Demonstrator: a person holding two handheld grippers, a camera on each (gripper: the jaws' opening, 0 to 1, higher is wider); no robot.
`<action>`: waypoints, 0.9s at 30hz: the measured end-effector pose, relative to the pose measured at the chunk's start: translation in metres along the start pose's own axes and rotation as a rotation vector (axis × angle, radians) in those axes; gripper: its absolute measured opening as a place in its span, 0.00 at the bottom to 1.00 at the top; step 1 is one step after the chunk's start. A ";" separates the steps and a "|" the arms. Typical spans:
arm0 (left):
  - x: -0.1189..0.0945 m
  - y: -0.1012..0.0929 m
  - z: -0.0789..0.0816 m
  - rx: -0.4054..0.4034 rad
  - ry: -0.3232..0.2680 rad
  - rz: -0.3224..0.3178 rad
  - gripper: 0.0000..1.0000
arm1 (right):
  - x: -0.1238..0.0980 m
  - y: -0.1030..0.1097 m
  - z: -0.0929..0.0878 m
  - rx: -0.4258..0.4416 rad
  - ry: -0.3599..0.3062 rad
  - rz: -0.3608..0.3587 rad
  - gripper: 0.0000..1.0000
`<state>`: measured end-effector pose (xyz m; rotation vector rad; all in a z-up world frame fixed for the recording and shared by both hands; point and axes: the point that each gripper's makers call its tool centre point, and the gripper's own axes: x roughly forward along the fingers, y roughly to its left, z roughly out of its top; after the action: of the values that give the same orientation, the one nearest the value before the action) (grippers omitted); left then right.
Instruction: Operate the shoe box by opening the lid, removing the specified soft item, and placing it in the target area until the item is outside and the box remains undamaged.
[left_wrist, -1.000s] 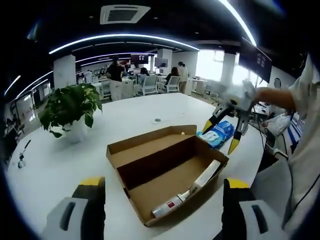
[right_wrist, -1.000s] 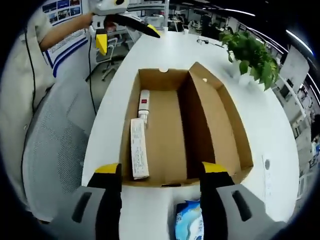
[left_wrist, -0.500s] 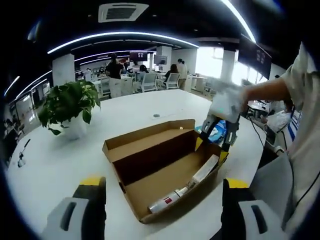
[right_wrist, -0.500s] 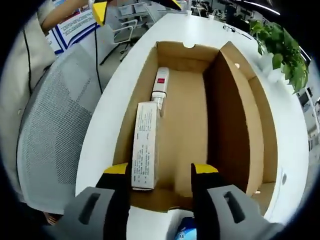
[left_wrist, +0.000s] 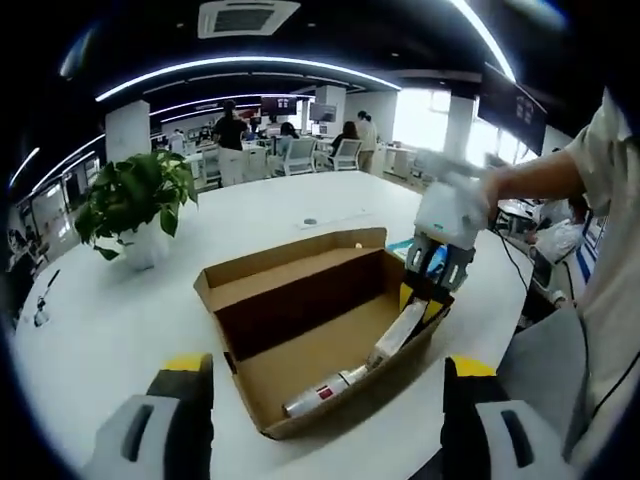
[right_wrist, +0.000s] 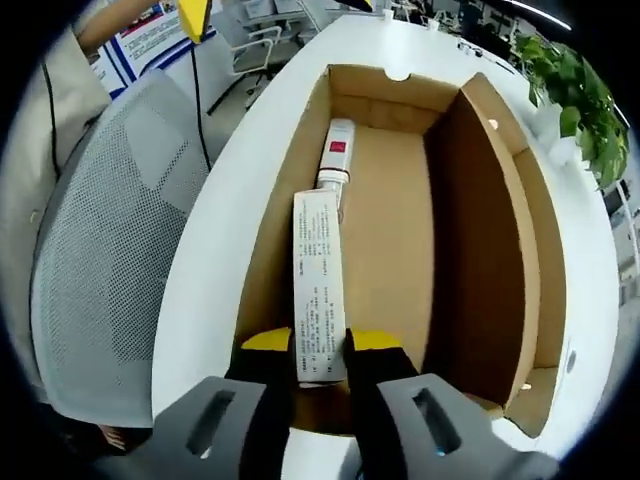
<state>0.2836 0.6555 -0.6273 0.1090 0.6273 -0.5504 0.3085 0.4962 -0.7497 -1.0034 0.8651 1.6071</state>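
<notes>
Open brown cardboard shoe box (left_wrist: 320, 335) near desk (left_wrist: 90, 330) edge. Right gripper (right_wrist: 320, 345) nearly closed on long white printed carton (right_wrist: 318, 285) at box's near end. Lift straight, clear wall, avoid white tube (right_wrist: 335, 155). Left gripper (left_wrist: 320, 400) wide, empty.

Bright, even office light falls from curved ceiling strips (left_wrist: 240, 68) and a glaring window (left_wrist: 418, 128) beyond the box (left_wrist: 320, 335). The white table (left_wrist: 100, 330) shines pale; the box's inner wall lies in soft shadow. Straight lines bow outward from the box. The right gripper (left_wrist: 432, 285) is motion-blurred.
</notes>
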 end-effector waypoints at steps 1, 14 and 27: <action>0.000 0.001 0.002 0.005 -0.007 0.012 0.96 | 0.000 0.001 -0.001 0.008 0.005 0.000 0.17; -0.004 0.001 0.011 -0.018 -0.019 0.005 0.99 | -0.024 -0.003 0.011 0.017 -0.027 -0.089 0.16; -0.001 -0.003 0.029 -0.014 -0.051 0.015 1.00 | -0.075 -0.015 0.029 0.029 -0.118 -0.204 0.16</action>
<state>0.2971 0.6454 -0.6028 0.0859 0.5806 -0.5326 0.3288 0.4976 -0.6705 -0.9350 0.6817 1.4605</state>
